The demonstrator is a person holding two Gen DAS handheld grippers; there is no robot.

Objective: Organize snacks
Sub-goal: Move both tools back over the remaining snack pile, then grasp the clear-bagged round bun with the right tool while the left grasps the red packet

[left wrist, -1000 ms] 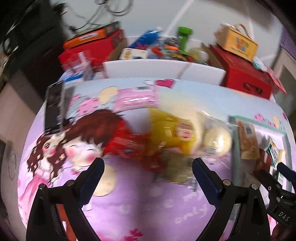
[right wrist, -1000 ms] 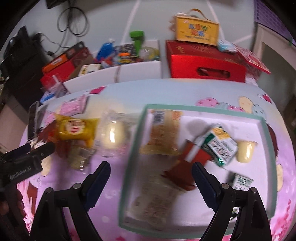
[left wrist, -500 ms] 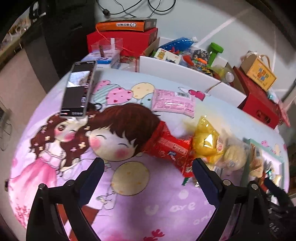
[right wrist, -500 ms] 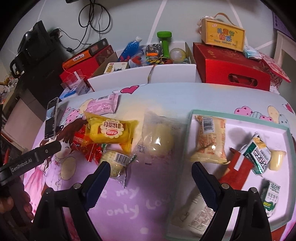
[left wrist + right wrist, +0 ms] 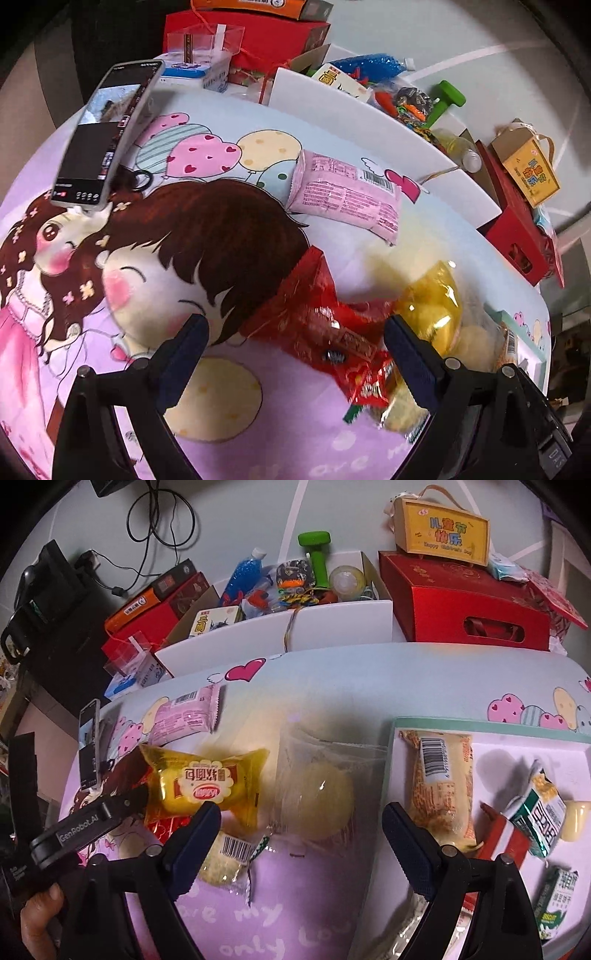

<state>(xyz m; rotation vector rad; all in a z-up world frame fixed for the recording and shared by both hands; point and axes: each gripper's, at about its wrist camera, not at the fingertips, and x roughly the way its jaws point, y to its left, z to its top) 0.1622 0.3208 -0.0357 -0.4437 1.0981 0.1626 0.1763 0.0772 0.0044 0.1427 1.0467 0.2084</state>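
Red snack packet (image 5: 325, 328) between open left claw (image 5: 295, 350), right claw (image 5: 301, 834) open over clear bun bag (image 5: 321, 794)

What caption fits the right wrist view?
Open right gripper hovers over clear-wrapped round bun beside green-rimmed white tray.

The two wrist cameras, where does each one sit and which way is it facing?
Left wrist: on the left gripper, facing along its open fingers over the red snack packet and pink packet; nothing of the person shows.
Right wrist: on the right gripper, facing the clear-wrapped bun and the tray; the left gripper and a hand show.
Shared: yellow cake packet, pink packet, phone.
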